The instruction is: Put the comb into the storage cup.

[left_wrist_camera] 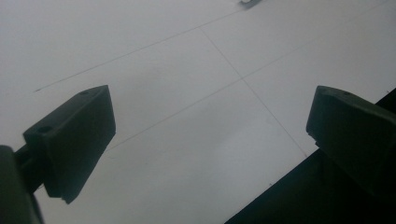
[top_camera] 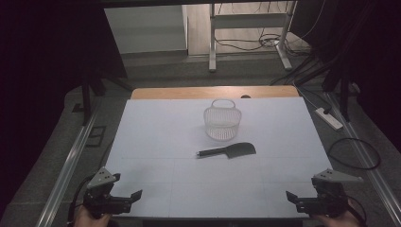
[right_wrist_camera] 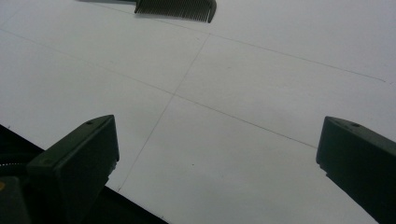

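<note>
Well beyond both grippers' wide, empty jaws, the cleaver [top_camera: 229,151] beside basket [top_camera: 222,122].

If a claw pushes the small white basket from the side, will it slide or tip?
The basket looks like thin open mesh, so probably light and likely to slide on the smooth table. It stands upright and narrows downward, so a high push might tip it. Its walls may flex.

Dark cleaver [top_camera: 231,151] lying flat mid-table, black handle pointing left, broad blade to the right; just behind it, apart from the blade, a pale mesh basket [top_camera: 222,120] stands upright, its handle raised
</note>
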The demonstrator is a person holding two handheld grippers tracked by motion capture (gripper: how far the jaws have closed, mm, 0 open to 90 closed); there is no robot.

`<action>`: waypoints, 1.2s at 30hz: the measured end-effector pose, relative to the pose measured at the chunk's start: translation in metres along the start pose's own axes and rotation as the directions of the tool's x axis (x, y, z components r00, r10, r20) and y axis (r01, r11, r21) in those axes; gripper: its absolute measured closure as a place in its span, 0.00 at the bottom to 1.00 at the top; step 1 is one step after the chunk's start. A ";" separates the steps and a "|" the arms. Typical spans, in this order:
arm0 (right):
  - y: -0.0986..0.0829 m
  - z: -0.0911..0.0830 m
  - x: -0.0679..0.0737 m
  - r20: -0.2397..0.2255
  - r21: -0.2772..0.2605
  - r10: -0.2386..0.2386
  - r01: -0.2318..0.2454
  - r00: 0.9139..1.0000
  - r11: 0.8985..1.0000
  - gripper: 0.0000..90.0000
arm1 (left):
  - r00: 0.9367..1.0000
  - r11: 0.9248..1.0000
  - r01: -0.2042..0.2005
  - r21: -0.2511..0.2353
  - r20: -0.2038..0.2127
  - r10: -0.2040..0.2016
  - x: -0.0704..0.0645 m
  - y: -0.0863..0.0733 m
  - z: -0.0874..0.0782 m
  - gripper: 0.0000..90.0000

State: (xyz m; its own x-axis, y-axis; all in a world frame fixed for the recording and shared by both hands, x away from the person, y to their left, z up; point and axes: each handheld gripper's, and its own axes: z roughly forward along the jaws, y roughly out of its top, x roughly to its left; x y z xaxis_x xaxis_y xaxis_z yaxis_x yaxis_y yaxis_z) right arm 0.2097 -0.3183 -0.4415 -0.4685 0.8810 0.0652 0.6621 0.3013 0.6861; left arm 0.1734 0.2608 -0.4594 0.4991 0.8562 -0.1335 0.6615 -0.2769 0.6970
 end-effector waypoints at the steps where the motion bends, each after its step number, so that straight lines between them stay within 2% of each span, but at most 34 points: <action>1: 0.000 0.000 0.000 0.000 0.001 0.000 0.000 1.000 1.000 0.00 | 1.000 1.000 0.004 0.000 0.000 -0.004 0.000 0.000 0.000 0.03; 6: 0.000 0.000 0.001 -0.001 0.004 -0.011 0.011 1.000 1.000 0.00 | 1.000 1.000 0.009 -0.007 0.010 -0.008 0.001 0.000 -0.001 0.02; 14: 0.001 0.000 0.001 -0.011 0.004 -0.019 0.019 1.000 1.000 0.00 | 1.000 1.000 0.015 0.012 0.014 -0.015 0.003 0.001 0.001 0.02; 17: 0.001 0.001 0.005 -0.014 0.010 -0.051 0.051 0.999 0.999 0.00 | 1.000 1.000 0.013 0.003 -0.006 -0.013 0.002 0.000 0.000 0.01; 27: 0.009 0.007 0.007 -0.056 0.023 -0.068 0.069 0.996 0.997 0.00 | 0.999 1.000 0.006 -0.006 -0.037 -0.006 0.001 -0.001 -0.003 0.00; 32: 0.013 0.009 0.009 -0.075 0.009 -0.095 0.096 0.993 0.995 0.00 | 1.000 1.000 -0.007 0.002 -0.024 0.007 0.000 -0.001 -0.002 0.00; 36: 0.016 0.013 0.010 -0.117 0.009 -0.098 0.100 0.988 0.995 0.00 | 1.000 1.000 -0.012 0.001 -0.008 0.012 0.000 -0.001 -0.002 0.00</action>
State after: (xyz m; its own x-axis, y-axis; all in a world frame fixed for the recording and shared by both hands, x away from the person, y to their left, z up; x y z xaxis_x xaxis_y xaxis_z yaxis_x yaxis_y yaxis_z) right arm 0.2231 -0.3002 -0.4389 -0.5966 0.7983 0.0822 0.6171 0.3909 0.6829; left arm 0.1720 0.2620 -0.4590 0.5023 0.8563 -0.1198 0.6560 -0.2872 0.6980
